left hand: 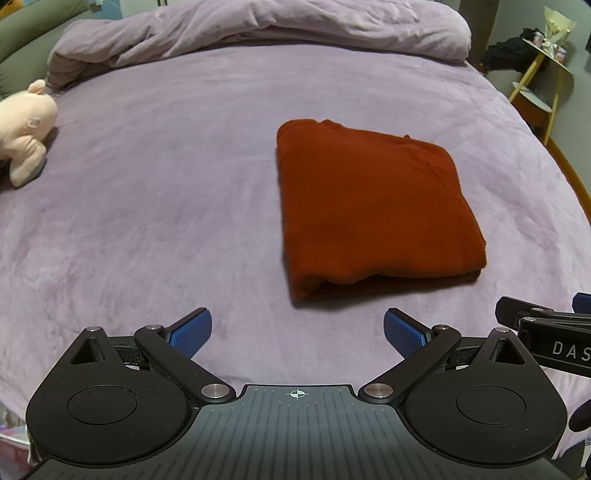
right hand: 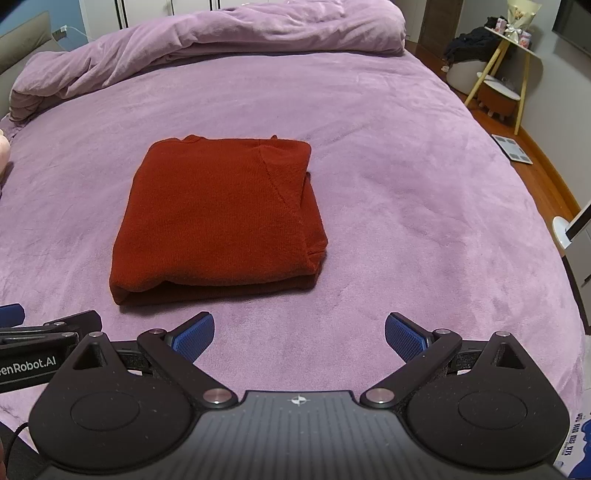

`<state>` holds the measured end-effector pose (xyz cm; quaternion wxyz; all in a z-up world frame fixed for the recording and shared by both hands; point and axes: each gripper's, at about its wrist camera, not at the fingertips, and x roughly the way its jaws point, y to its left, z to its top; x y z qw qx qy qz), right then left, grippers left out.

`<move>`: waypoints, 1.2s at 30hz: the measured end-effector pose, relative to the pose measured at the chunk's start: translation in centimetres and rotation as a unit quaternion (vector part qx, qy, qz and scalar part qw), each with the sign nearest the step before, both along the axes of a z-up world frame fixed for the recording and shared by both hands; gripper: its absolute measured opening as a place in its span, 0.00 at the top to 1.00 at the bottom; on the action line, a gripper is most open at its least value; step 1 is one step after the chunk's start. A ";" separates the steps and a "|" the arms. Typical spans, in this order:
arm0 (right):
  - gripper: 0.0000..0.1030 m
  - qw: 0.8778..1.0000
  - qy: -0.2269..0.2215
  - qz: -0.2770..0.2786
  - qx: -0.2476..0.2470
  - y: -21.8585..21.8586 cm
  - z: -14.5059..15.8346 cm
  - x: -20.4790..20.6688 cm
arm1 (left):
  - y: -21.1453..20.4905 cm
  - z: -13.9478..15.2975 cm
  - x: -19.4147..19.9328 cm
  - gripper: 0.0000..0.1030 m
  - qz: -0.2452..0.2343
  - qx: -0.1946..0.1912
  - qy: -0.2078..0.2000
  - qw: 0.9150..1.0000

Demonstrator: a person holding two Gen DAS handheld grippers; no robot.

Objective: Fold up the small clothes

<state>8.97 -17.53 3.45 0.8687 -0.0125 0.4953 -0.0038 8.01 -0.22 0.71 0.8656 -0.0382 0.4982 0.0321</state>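
Observation:
A rust-red knit garment [left hand: 373, 206] lies folded into a thick rectangle on the purple bed cover; it also shows in the right wrist view [right hand: 221, 218]. My left gripper [left hand: 297, 332] is open and empty, hovering near the bed's front edge, short of the garment and a little to its left. My right gripper [right hand: 299, 334] is open and empty, short of the garment and a little to its right. Each gripper sits beside the other: the right one shows at the left wrist view's edge [left hand: 546, 332], the left one at the right wrist view's edge [right hand: 44, 332].
A bunched purple duvet [left hand: 258, 29] lies across the far end of the bed. A pink plush toy [left hand: 26, 129] rests at the left edge. A yellow-legged side table [right hand: 506, 62] and a floor scale [right hand: 511, 147] stand off the bed's right side.

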 end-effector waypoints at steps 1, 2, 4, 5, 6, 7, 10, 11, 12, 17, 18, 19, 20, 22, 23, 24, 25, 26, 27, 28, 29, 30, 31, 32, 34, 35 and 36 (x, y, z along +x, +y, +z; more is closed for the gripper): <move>0.04 1.000 0.000 0.000 0.001 0.0 0.0 0.0 | 0.0 0.0 0.0 0.01 0.000 0.001 0.001 1.000; 0.04 1.000 0.000 0.000 0.001 -0.1 0.0 0.1 | 0.0 0.0 0.0 0.01 0.000 0.001 0.001 1.000; 0.04 1.000 0.001 0.000 0.001 -0.1 0.0 0.1 | -0.1 -0.1 0.1 0.01 -0.001 0.001 0.002 1.000; 0.04 1.000 0.002 0.000 0.001 -0.1 -0.1 0.1 | -0.1 -0.1 0.1 0.01 -0.001 0.001 0.002 1.000; 0.04 1.000 0.002 0.000 0.001 -0.1 -0.1 0.1 | -0.1 -0.1 0.1 0.01 -0.002 0.001 0.002 1.000; 0.04 1.000 0.002 0.000 0.001 -0.2 -0.1 0.1 | -0.1 -0.1 0.1 0.01 -0.002 0.001 0.002 1.000; 0.04 1.000 0.001 0.000 0.002 -0.2 0.0 0.1 | -0.1 -0.1 0.1 0.01 -0.003 0.001 0.001 1.000; 0.04 1.000 0.001 0.000 0.002 -0.2 -0.1 0.1 | -0.2 -0.2 0.1 0.01 -0.003 0.002 0.001 1.000; 0.04 1.000 0.001 0.000 0.002 -0.2 -0.1 0.1 | -0.2 -0.2 0.1 0.01 -0.004 0.002 0.002 1.000; 0.04 1.000 0.002 0.000 0.001 -0.2 0.0 0.1 | -0.2 -0.3 0.2 0.01 -0.005 0.000 0.003 1.000; 0.04 1.000 0.002 -0.001 0.001 -0.2 0.0 0.1 | -0.2 -0.3 0.2 0.01 -0.005 0.000 0.004 1.000; 0.04 1.000 0.002 -0.001 0.001 -0.2 0.0 0.1 | -0.2 -0.3 0.2 0.01 -0.005 0.000 0.004 1.000; 0.04 1.000 0.002 -0.001 0.001 -0.2 -0.1 0.1 | -0.2 -0.3 0.2 0.01 -0.005 0.000 0.003 1.000; 0.04 1.000 0.002 0.000 0.001 -0.2 -0.1 0.1 | -0.2 -0.3 0.2 0.01 -0.005 0.000 0.003 1.000; 0.04 1.000 0.002 0.000 0.001 -0.2 -0.1 0.1 | -0.2 -0.3 0.2 0.01 -0.005 0.000 0.003 1.000; 0.04 1.000 0.002 0.000 0.001 -0.2 -0.1 0.1 | -0.2 -0.3 0.2 0.01 -0.005 -0.001 0.004 1.000; 0.04 1.000 0.002 0.000 0.001 -0.2 -0.1 0.1 | -0.2 -0.4 0.2 0.01 -0.005 -0.001 0.004 1.000; 0.04 1.000 0.002 0.000 0.001 -0.2 -0.1 0.1 | -0.1 -0.4 0.2 0.01 -0.005 -0.001 0.004 1.000; 0.04 1.000 0.003 0.000 0.001 -0.2 -0.1 0.1 | -0.2 -0.4 0.2 0.01 -0.005 -0.001 0.004 1.000; 0.04 1.000 0.003 -0.001 0.001 -0.2 -0.2 0.1 | -0.1 -0.4 0.2 0.01 -0.004 -0.001 0.004 1.000; 0.04 1.000 0.003 -0.001 0.001 -0.3 -0.2 0.0 | -0.2 -0.4 0.2 0.01 -0.004 0.000 0.005 1.000; 0.04 1.000 0.003 -0.001 0.002 -0.3 -0.3 0.0 | -0.2 -0.5 0.2 0.01 -0.005 0.000 0.005 1.000; 0.04 1.000 0.003 -0.001 0.002 -0.3 -0.3 0.0 | -0.2 -0.5 0.2 0.01 -0.004 0.001 0.005 1.000; 0.04 1.000 0.003 -0.001 0.002 -0.3 -0.3 0.0 | -0.2 -0.5 0.1 0.01 -0.004 0.001 0.005 1.000; 0.04 1.000 0.002 0.000 0.001 -0.3 -0.4 -0.1 | -0.2 -0.5 0.1 0.01 -0.004 0.001 0.005 1.000; 0.04 1.000 0.002 0.000 0.001 -0.3 -0.4 -0.1 | -0.2 -0.5 0.2 0.01 -0.004 0.001 0.005 1.000; 0.04 1.000 0.002 0.000 0.002 -0.3 -0.4 -0.1 | -0.2 -0.5 0.1 0.01 -0.004 0.001 0.006 1.000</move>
